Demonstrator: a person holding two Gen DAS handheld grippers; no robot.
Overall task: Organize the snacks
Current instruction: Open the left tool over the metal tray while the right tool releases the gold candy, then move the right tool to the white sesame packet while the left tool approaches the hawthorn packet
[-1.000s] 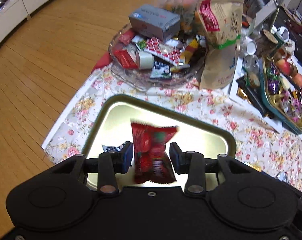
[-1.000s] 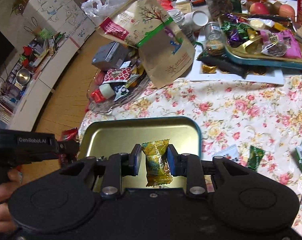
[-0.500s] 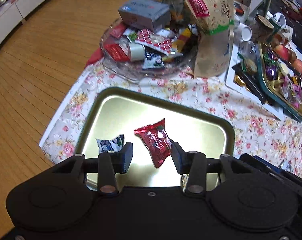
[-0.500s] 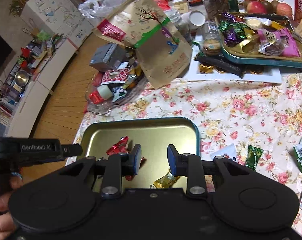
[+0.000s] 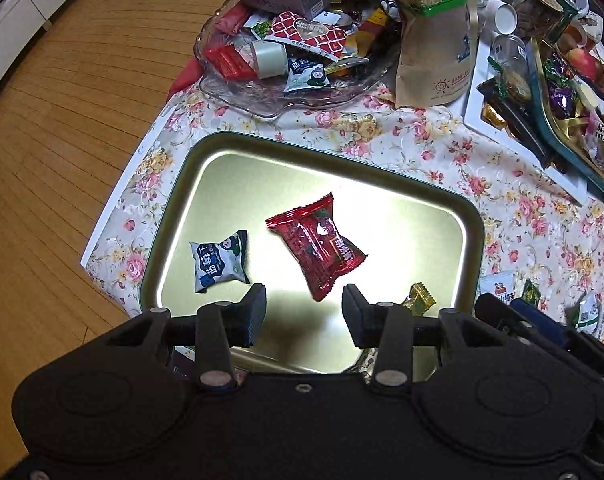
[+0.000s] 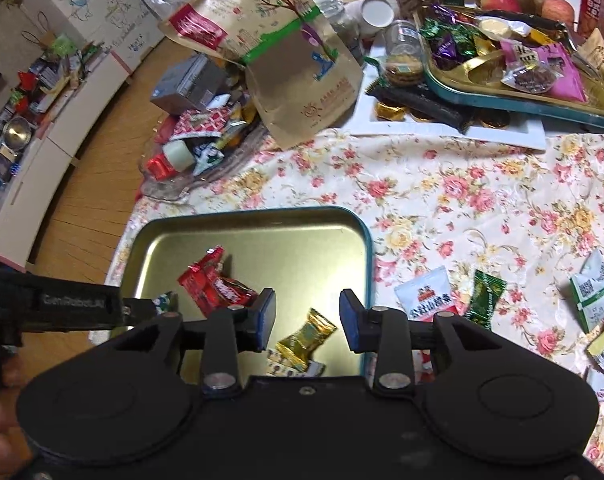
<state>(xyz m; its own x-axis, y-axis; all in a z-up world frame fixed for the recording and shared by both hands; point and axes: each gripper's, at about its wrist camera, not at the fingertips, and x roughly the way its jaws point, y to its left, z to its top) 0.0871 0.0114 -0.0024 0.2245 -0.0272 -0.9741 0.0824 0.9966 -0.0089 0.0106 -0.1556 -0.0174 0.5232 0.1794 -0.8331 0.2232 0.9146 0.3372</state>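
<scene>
A gold metal tray [image 5: 230, 184] with a teal rim [image 6: 367, 248] lies on the floral cloth. In it lie a red snack packet [image 5: 315, 246], a blue-and-white packet [image 5: 220, 262] and a gold candy [image 5: 419, 300]. The red packet [image 6: 214, 286] and the gold candy [image 6: 305, 338] also show in the right wrist view. My left gripper [image 5: 303, 316] is open and empty above the tray's near edge. My right gripper [image 6: 306, 318] is open and empty above the gold candy. The left gripper's arm [image 6: 62, 304] shows at the left of the right wrist view.
A glass bowl [image 5: 262, 96] heaped with snacks and a grey box stands beyond the tray, beside a brown paper bag [image 5: 433, 52]. A teal tray of sweets [image 6: 501, 96] sits at the back right. Loose packets [image 6: 425, 298] lie on the cloth right of the gold tray.
My left gripper opened and dropped the red packet into the tray. My right gripper opened and dropped the gold candy into the tray. Both grippers have risen a little.
</scene>
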